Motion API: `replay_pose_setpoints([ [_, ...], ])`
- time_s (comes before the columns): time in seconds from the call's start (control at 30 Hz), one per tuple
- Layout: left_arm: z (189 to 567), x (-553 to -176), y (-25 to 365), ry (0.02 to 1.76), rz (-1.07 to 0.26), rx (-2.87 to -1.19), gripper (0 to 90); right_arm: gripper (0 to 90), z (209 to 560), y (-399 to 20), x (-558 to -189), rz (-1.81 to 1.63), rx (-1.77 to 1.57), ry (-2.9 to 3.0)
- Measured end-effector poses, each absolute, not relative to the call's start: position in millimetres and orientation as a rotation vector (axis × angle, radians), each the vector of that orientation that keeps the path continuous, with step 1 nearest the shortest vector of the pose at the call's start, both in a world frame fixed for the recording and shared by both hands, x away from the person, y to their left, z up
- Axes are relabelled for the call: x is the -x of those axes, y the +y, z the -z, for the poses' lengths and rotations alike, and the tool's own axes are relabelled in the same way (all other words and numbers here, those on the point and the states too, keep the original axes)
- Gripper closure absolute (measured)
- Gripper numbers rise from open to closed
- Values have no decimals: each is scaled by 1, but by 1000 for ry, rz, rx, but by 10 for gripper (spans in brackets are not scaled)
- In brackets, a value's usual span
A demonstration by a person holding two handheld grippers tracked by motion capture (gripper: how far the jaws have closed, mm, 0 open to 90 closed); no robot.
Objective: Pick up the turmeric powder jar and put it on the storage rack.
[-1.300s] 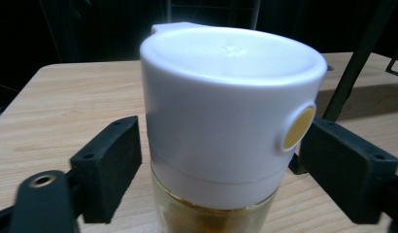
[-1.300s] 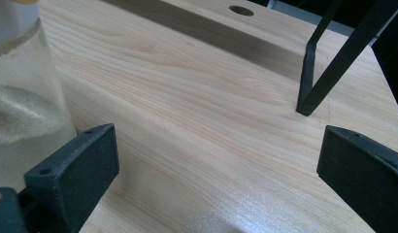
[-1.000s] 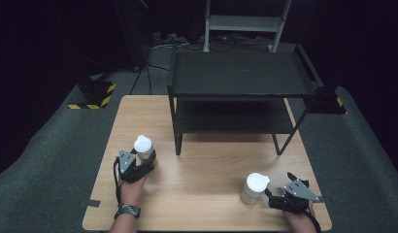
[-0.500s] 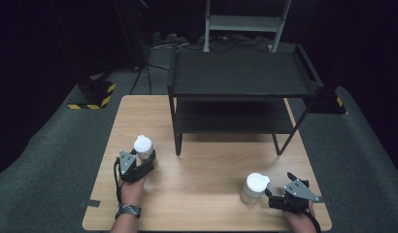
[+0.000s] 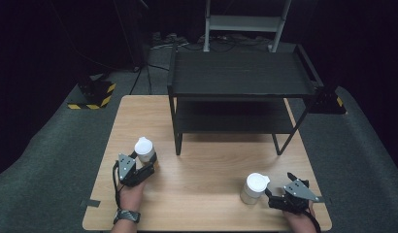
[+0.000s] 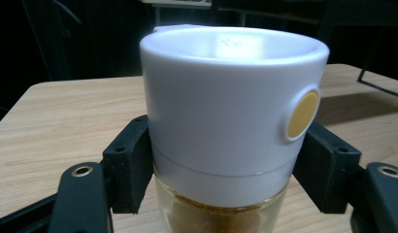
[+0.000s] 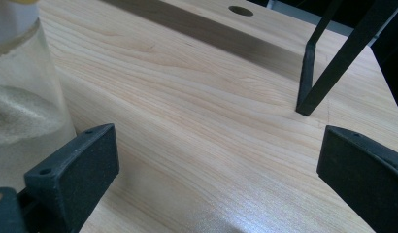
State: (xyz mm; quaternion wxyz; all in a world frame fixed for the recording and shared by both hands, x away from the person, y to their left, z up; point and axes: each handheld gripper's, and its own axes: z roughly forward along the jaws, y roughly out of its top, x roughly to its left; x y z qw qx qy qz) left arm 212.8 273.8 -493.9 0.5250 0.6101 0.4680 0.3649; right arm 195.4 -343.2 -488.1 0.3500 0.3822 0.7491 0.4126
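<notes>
A clear jar with a white lid (image 5: 144, 148) stands on the left of the wooden table (image 5: 211, 160). My left gripper (image 5: 146, 163) is shut on it. In the left gripper view both black pads press the jar (image 6: 226, 111) just under its lid, which carries a round yellow button; brownish contents show through the glass. A second white-lidded jar (image 5: 254, 188) stands at the front right. My right gripper (image 5: 271, 195) is open beside it. In the right gripper view that jar (image 7: 22, 97), holding pale grains, stands left of my open right gripper (image 7: 216, 184), outside the jaws.
A black two-tier metal rack (image 5: 240, 82) stands on the back half of the table; one of its legs (image 7: 308, 77) rises ahead of the right gripper. A round hole (image 7: 240, 9) is in the tabletop. Dark carpet surrounds the table.
</notes>
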Motion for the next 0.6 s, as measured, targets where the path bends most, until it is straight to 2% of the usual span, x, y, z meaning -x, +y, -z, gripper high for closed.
replay_pose_setpoints([
  [0.6,459,-184,259,995,-828,-1470,306,5,489,-344,-195,-1072,-991,1936],
])
